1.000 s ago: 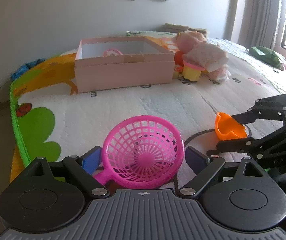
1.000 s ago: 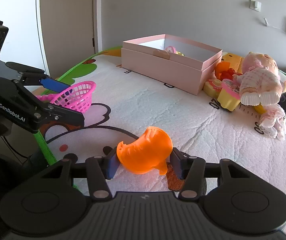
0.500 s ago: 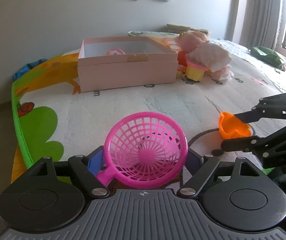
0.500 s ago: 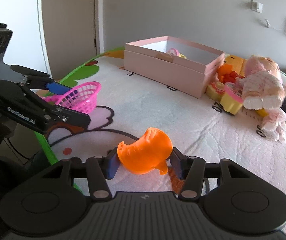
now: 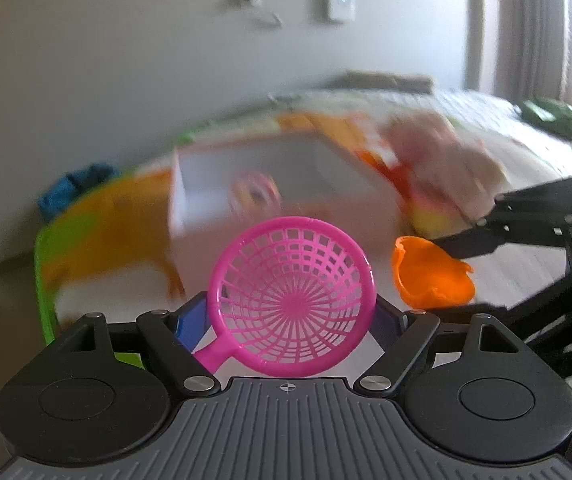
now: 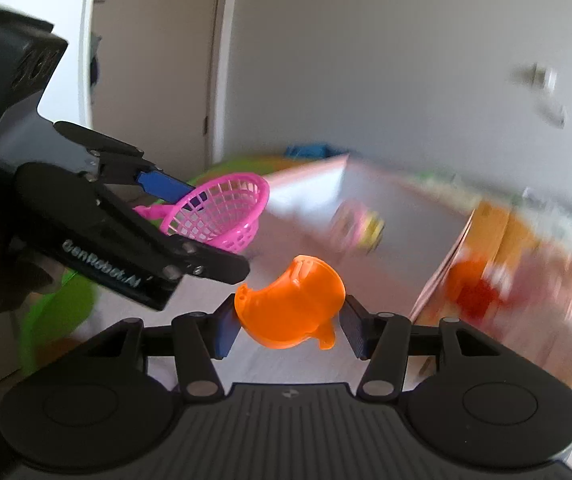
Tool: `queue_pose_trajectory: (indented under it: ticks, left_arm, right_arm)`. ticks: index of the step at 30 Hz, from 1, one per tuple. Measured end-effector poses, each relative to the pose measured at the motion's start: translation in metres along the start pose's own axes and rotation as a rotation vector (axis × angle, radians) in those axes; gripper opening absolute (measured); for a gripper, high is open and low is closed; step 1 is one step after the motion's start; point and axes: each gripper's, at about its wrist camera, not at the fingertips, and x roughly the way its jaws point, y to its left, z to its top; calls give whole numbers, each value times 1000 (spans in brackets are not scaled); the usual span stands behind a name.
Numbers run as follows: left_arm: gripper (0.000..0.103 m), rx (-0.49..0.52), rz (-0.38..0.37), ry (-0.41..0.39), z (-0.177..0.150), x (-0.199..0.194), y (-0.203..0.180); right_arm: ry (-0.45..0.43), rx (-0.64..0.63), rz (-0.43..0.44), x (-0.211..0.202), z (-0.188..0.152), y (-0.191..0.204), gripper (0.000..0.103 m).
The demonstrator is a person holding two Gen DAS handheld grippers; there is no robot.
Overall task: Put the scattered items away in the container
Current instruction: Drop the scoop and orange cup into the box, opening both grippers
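Transport was the step in hand: you had both toys off the play mat and were carrying them toward the pink box [image 5: 286, 184], which served as the landmark for everything else.

Nearest you, short of the box, the left gripper [image 5: 292, 320] had its jaws clenched on the pink strainer basket [image 5: 292, 300], one blue pad pressed to each side of the rim, the short handle pointing down toward your hand. Beside it, likewise short of the box and off toward its right end, the right gripper [image 6: 290, 322] had its jaws clamped across the orange toy piece [image 6: 292, 308], which sat level between the pads and clear of the mat.

Beyond both toys the box lay open-topped and blurred, with a small pink and yellow toy [image 6: 360, 226] already inside on its floor. Past the right end of the box, a doll [image 5: 442, 152] and a few bright toys sat on the mat, not yet collected.

Your next move, as I judged it, called for bringing each gripper over the box's near wall and above the open interior, then releasing one toy at a time, low enough that neither bounced out.
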Motion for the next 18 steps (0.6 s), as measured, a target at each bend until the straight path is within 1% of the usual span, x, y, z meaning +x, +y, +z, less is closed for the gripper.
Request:
queue_pose_trajectory:
  ticks: [3,5,7,10,12,15,16,18]
  left_arm:
    - [86,-62,-3,-47,39,17,18]
    - [86,-120,-21,-70,66,31,32]
    - [86,-177,-26,-80,89,48,44]
    - [86,-215,-39,-74,116,80,54]
    - [87,-219,-62,-48,125,104,55]
    - [92,-230,-85,-10,129,130,58]
    - [93,-233,-85,-9,128,133,58]
    - [94,-233,-92,-14,124,137,59]
  right_arm:
    - [-48,-36,-67,15,24,-17,53]
    - [-59,-42,-112,30,37,-32,53]
    - [-60,-24,-135,47,46,-47,53]
    - [-54,6,-148,69,50,-62,53]
    - [-45,16,-154,81,49,-68,54]
    - [-41,32,-155,85,43,-74,57]
    - [-46,45,-154,78,36,-82,58]
    - [-50,52,-157,74,34,-85,59]
